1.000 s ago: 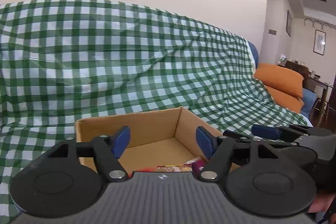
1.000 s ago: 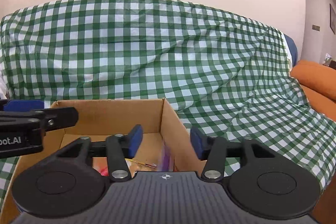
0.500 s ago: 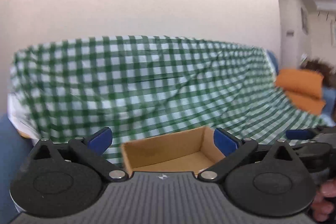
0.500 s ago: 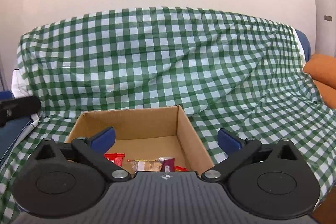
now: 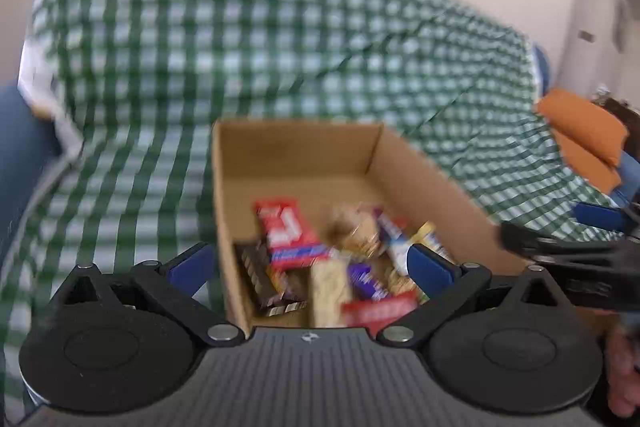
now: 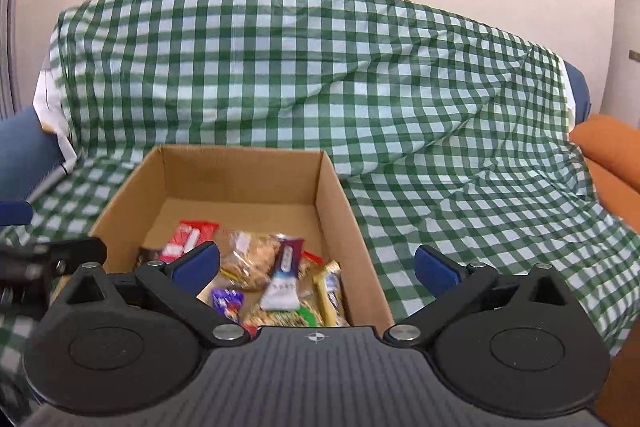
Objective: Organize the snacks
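Note:
An open cardboard box [image 5: 296, 151] [image 6: 240, 171] sits on a sofa under a green checked cloth [image 6: 360, 75]. Several wrapped snacks lie in its near half: a red packet [image 5: 284, 227] [image 6: 188, 237], a clear bag of biscuits [image 6: 252, 259], a purple-and-white pouch [image 6: 284, 279] and a yellow bar [image 6: 332, 291]. My left gripper [image 5: 310, 269] hangs wide open above the box's near left corner, nothing between its blue pads. My right gripper [image 6: 316, 267] is also wide open and empty, straddling the box's right wall. Each view shows the other gripper at its edge.
An orange cushion [image 5: 584, 131] [image 6: 612, 147] lies at the sofa's right end. A blue armrest [image 6: 28, 143] stands at the left. A pale wall rises behind. A hand [image 5: 620, 379] holds the right gripper.
Both grippers opened wide and drew back from the box. More of the box and the snacks inside has come into view.

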Demonstrator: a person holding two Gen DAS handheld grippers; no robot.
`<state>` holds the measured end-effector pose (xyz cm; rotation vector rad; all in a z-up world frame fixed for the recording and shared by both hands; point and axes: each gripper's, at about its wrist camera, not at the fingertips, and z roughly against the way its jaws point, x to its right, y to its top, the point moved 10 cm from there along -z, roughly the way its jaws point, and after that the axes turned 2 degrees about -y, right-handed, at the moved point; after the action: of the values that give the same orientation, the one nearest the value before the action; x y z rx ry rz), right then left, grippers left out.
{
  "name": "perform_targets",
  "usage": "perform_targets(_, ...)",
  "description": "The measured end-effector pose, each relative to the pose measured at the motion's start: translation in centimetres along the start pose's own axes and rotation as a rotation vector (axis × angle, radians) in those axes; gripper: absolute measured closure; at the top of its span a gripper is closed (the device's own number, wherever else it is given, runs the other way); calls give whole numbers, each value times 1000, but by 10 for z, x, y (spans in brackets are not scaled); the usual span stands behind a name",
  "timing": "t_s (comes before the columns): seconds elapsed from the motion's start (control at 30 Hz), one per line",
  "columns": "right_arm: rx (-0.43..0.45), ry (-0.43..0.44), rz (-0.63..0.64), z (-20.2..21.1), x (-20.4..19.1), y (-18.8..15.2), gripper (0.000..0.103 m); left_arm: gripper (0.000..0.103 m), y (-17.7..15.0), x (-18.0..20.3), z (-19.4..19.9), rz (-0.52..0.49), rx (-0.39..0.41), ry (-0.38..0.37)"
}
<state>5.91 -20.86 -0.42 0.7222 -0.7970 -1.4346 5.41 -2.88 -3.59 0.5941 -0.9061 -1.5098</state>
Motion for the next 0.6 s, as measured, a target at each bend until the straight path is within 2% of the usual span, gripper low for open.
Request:
perform_targets(0.07, -10, -15, 9, 1, 3, -5, 1, 0, -7, -5, -9, 12, -56, 25)
perform_targets(0.23, -40, -41, -8, -7, 12, -14, 1, 0, -7, -5, -15, -15, -70, 34)
perform_targets(0.43, -116, -19, -67, -28, 14, -25, 1, 0, -12, -13, -22, 30, -103, 40)
perform_targets(0.6, -127, -14, -49, -35, 9, -27, 1, 0, -13, -18, -27, 55, -115, 46)
